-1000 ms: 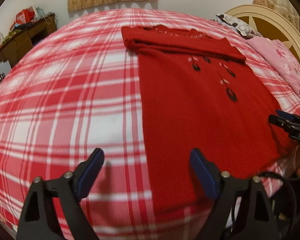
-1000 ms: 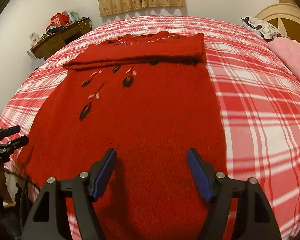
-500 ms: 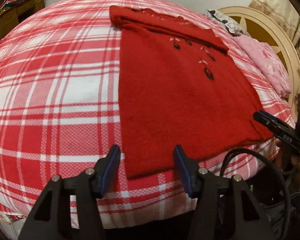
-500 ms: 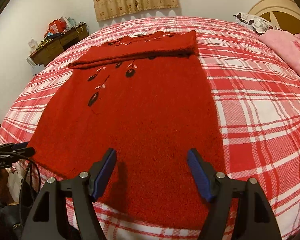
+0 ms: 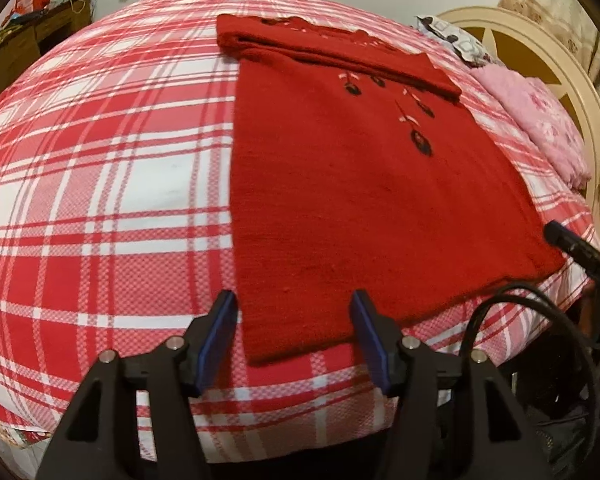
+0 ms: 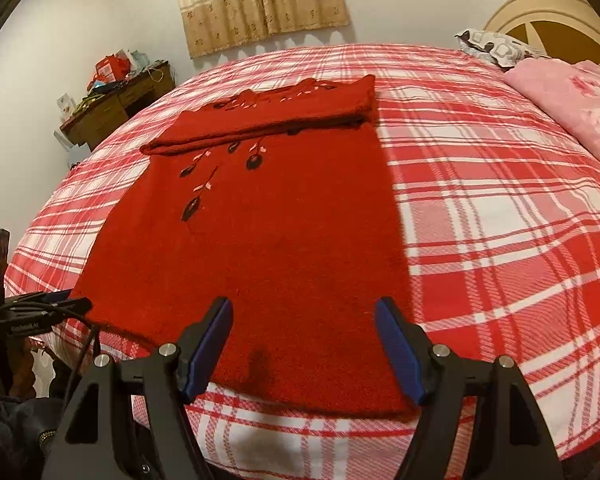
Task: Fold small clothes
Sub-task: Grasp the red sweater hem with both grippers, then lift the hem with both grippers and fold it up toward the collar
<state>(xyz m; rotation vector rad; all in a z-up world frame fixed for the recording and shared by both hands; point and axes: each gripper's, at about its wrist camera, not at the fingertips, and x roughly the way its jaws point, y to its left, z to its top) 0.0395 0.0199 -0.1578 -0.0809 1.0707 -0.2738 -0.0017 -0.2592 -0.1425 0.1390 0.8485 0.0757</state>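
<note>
A red knit sweater [image 5: 340, 184] with dark embroidered flowers lies flat on the red plaid bed, its sleeves folded across the top. It also shows in the right wrist view [image 6: 260, 240]. My left gripper [image 5: 294, 336] is open and empty, just above the hem's near left corner. My right gripper [image 6: 304, 344] is open and empty over the hem near its right corner. The tip of the right gripper shows at the left wrist view's right edge [image 5: 572, 244]; the left gripper shows at the right wrist view's left edge [image 6: 48, 310].
The plaid bedspread [image 5: 100, 184] covers the bed. A pink blanket [image 6: 580, 108] and a patterned pillow [image 6: 488, 46] lie by the cream headboard [image 5: 540, 56]. A cluttered wooden desk [image 6: 112, 100] stands by the far wall. A black cable [image 5: 500, 320] hangs near the bed edge.
Both grippers have pulled back toward the near bed edge, from over the sweater's body to its hem. The left gripper's jaws have narrowed from a second ago. The sweater has not moved.
</note>
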